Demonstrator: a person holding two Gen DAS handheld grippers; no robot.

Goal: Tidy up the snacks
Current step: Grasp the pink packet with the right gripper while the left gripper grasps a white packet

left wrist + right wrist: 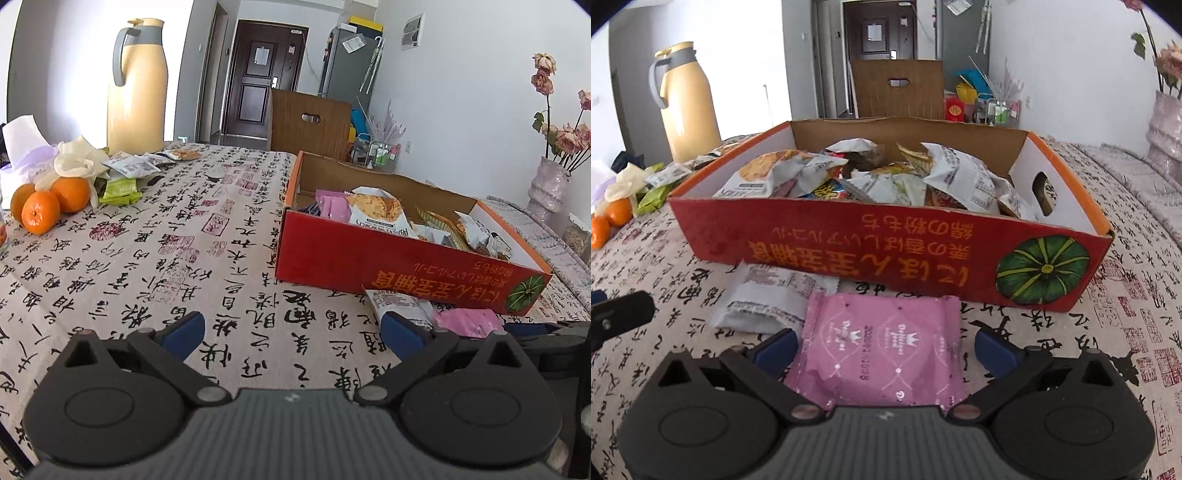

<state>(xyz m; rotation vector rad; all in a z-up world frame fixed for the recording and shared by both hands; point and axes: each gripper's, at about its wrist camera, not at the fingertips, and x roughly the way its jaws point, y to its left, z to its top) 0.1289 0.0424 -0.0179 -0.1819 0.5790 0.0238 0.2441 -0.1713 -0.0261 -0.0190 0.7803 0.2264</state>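
Note:
A red cardboard box (886, 251) full of snack packets stands on the calligraphy tablecloth. In front of it lie a pink packet (882, 347) and a white packet (768, 299). My right gripper (884, 347) is open, its blue fingertips (777, 349) on either side of the pink packet without pressing it. In the left wrist view the same box (388, 266) sits to the right, with the white packet (399, 304) and pink packet (469, 321) before it. My left gripper (291, 334) is open over bare cloth, nothing between its fingers.
Three oranges (44, 203), a green packet (120, 190), loose white packets (133, 166) and a tissue pack lie at the far left. A yellow thermos jug (138, 88) stands behind them. A wooden chair back (310, 125) and a flower vase (548, 184) are beyond the table.

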